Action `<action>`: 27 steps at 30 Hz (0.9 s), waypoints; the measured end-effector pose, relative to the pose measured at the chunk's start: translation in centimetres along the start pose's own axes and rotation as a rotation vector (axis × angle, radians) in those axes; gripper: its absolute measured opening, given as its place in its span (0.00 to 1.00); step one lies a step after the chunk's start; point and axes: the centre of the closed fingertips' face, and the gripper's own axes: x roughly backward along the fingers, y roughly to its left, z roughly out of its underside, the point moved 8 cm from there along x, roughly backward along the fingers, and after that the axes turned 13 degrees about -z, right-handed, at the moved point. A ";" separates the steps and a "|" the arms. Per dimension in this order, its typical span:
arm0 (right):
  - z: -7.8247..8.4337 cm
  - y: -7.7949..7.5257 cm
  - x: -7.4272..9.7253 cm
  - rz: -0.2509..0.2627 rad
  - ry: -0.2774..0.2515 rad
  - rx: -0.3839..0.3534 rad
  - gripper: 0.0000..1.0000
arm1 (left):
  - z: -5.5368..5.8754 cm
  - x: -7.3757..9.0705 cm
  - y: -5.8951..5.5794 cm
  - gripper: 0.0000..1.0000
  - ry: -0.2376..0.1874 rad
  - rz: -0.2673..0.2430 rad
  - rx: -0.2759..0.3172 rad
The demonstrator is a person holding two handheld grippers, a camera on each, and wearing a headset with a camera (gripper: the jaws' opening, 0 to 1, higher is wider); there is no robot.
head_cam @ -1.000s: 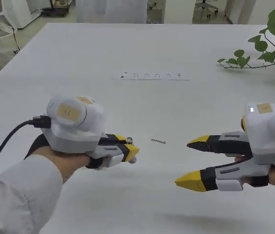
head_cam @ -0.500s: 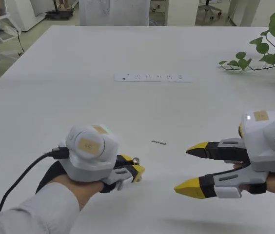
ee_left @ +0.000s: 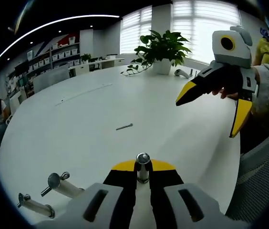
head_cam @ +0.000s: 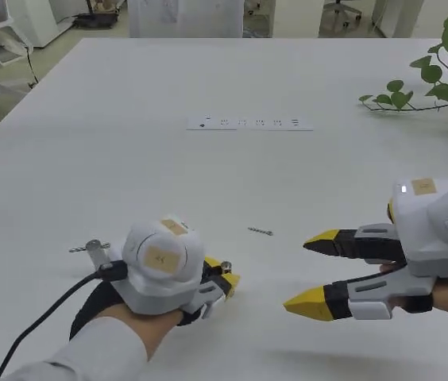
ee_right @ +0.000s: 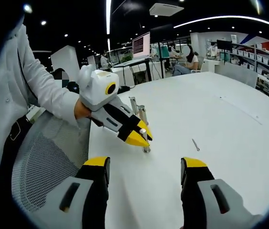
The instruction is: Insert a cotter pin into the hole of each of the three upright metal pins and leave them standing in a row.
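White table [head_cam: 208,79]: left gripper [head_cam: 227,281] clamps upright silver metal pin [ee_left: 142,162]. Jaws apart, right gripper [head_cam: 295,271] should pinch thin silver cotter pin [head_cam: 260,231] by its head.

Head view: bright, even illumination; soft, diffuse shadows on the white table [head_cam: 208,79] along the lower frame. Both gripper views: strong fisheye curvature toward the edges. Overexposed windows [ee_left: 196,19] upper right; ceiling strip lights [ee_right: 108,14] flare.

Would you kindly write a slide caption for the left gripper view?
Left tool clamps an upright metal pin; a loose cotter pin lies ahead.
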 end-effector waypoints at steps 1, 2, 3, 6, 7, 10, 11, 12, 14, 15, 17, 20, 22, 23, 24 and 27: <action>0.0 0.0 0.0 0.000 0.000 -0.001 0.63 | 0.0 0.0 -0.1 0.07 -0.006 -0.001 -0.008; 0.0 -0.1 -0.1 0.000 0.000 -0.002 0.63 | 0.1 0.0 -0.1 0.07 -0.008 -0.006 -0.008; 0.0 -0.1 -0.1 -0.001 -0.001 -0.002 0.63 | 0.1 0.0 -0.1 0.07 -0.009 -0.007 -0.009; -0.1 -0.1 -0.3 -0.003 0.001 -0.001 0.63 | 0.2 -0.1 0.0 0.08 -0.010 -0.015 -0.026; -0.1 -0.1 -0.3 -0.004 0.001 -0.001 0.63 | 0.2 -0.1 -0.1 0.08 -0.009 -0.015 -0.031; -0.2 -0.2 -0.3 -0.004 -0.001 -0.002 0.63 | 0.3 -0.1 -0.1 0.16 -0.018 -0.005 -0.018; -0.2 -0.2 -0.3 -0.004 -0.001 -0.002 0.63 | 0.3 0.0 -0.1 0.17 -0.020 -0.006 -0.023; -0.2 -0.2 -0.3 -0.003 0.000 -0.002 0.63 | 0.3 0.0 0.0 0.18 -0.022 -0.005 -0.027; -0.1 -0.2 -0.3 -0.004 0.002 -0.003 0.63 | 0.4 0.0 0.1 0.17 -0.019 0.005 -0.027; -0.1 -0.3 -0.3 -0.003 0.002 -0.003 0.63 | 0.4 0.1 0.1 0.17 -0.017 0.010 -0.028; -0.1 -0.3 -0.3 -0.002 0.001 -0.006 0.63 | 0.5 0.2 0.3 0.18 -0.020 0.025 -0.020; -0.1 -0.4 -0.3 -0.001 0.002 -0.006 0.63 | 0.4 0.5 0.5 0.19 -0.037 0.036 -0.022; -0.1 -0.4 -0.3 -0.002 0.003 -0.007 0.63 | 0.4 0.7 0.6 0.21 -0.052 0.046 -0.035; -0.1 -0.5 -0.3 -0.001 0.004 -0.006 0.63 | 0.3 0.8 0.7 0.22 -0.065 0.058 -0.035; -0.1 -0.5 -0.3 -0.002 0.004 -0.006 0.63 | 0.4 0.8 0.8 0.25 -0.064 0.069 -0.030; 0.0 -0.6 -0.3 0.000 0.011 -0.005 0.63 | 0.5 1.3 1.3 0.29 -0.073 0.099 -0.031</action>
